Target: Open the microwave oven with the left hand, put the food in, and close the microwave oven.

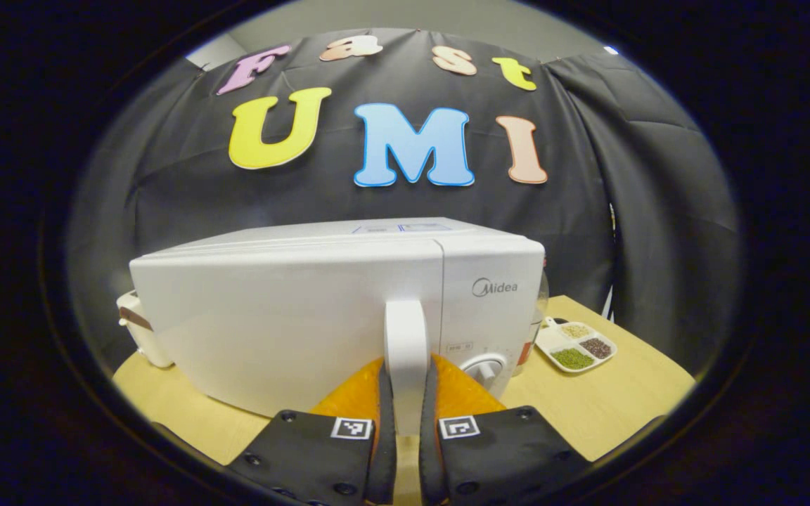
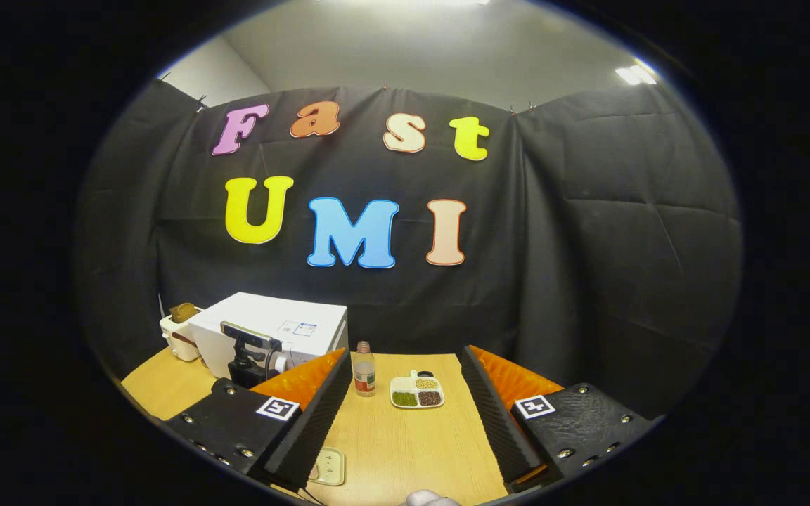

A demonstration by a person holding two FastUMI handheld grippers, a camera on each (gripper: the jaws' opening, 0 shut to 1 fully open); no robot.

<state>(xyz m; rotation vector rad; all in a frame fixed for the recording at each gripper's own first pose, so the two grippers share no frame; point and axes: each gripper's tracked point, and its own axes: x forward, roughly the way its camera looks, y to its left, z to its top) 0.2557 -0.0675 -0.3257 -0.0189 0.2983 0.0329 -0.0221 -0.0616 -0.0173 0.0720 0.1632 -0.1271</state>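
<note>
Left gripper (image 1: 406, 411) fingers (image 1: 384, 393) pressed on both sides of microwave (image 1: 292, 309) door handle (image 1: 406, 344); divided food tray (image 1: 575, 344) on bench (image 1: 609, 400) beside.

Microwave oven (image 1: 292, 309), frame centre: smooth white casing, plastic-looking, faint sheen. Its door handle (image 1: 406, 351): same smooth white finish. Table (image 2: 405, 443), lower frame: pale wood grain, matt. Compartment tray (image 2: 417, 391): glossy white. Bottle (image 2: 364, 368): clear plastic look.

on the wooden table (image 2: 405, 443) we see a small bottle (image 2: 364, 370), a toaster (image 2: 178, 336) far left, and a power strip (image 2: 328, 466) nearest us.
</note>
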